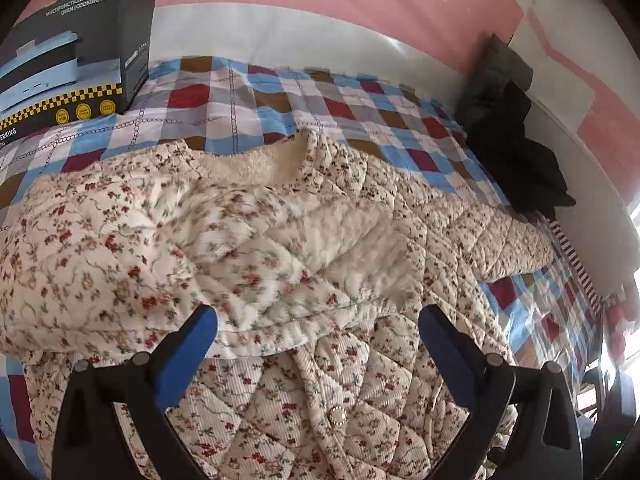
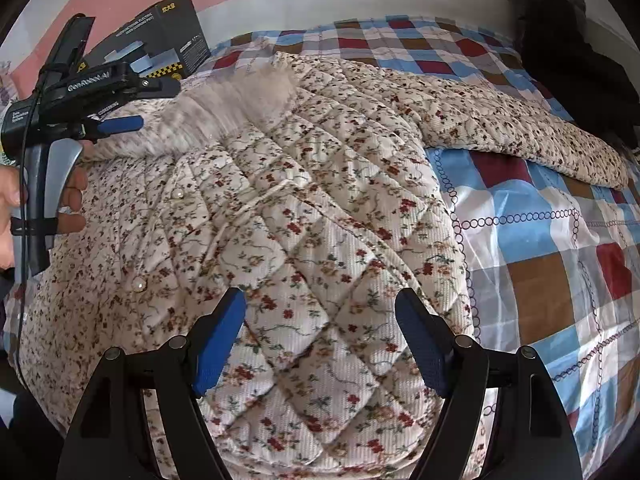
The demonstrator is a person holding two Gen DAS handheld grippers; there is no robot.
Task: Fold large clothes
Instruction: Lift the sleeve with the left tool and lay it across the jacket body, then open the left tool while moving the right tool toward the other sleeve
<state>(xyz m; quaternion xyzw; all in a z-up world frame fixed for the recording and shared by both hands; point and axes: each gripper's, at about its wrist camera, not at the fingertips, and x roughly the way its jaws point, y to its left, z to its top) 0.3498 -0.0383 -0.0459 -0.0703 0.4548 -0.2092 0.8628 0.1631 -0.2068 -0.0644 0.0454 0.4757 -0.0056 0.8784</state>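
A cream quilted jacket with small red flowers (image 1: pixel 280 240) lies spread on the checked bedspread (image 1: pixel 248 92). Its fleece-lined collar (image 1: pixel 256 168) points to the far side. One sleeve is folded across the body; the other sleeve (image 1: pixel 492 232) lies out to the right. My left gripper (image 1: pixel 318 316) is open just above the folded sleeve's cuff, holding nothing. My right gripper (image 2: pixel 320 300) is open above the jacket's (image 2: pixel 320 220) lower right part, holding nothing. The left gripper also shows in the right wrist view (image 2: pixel 120 124), over the jacket's left side by the collar.
A dark cooking-pot box (image 1: pixel 72 56) stands at the bed's far left corner. Dark clothes (image 1: pixel 516 136) are piled at the far right against the pink wall. Bare bedspread (image 2: pixel 552 248) lies right of the jacket.
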